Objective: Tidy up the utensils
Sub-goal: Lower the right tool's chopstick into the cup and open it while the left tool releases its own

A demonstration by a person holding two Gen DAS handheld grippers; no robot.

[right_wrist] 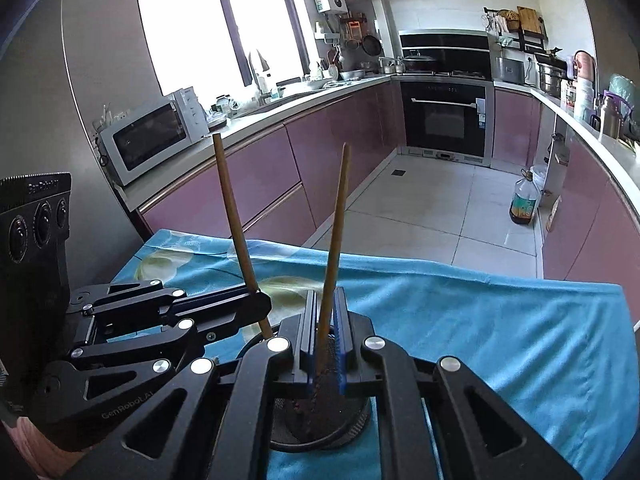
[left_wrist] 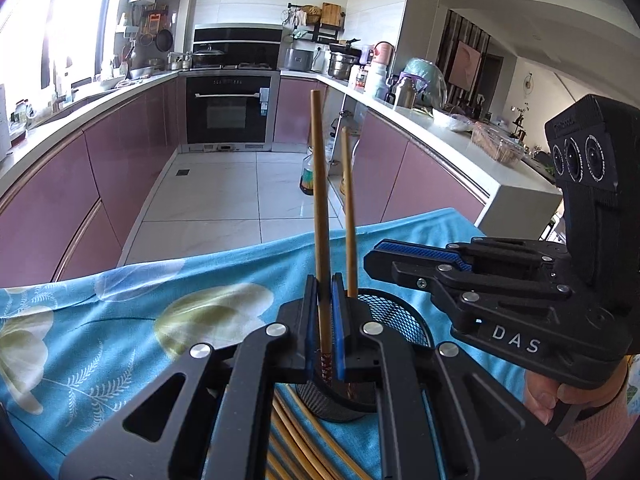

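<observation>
Each gripper, left and right, clamped one slender wooden chopstick (upright) over the black mesh cup.

Black grippers (blue pads, silver screws); pink sleeve

Two matt wooden chopsticks stand over a black wire-mesh metal cup on soft blue printed cloth, near matt black plastic claws with shiny metal rivets.
</observation>
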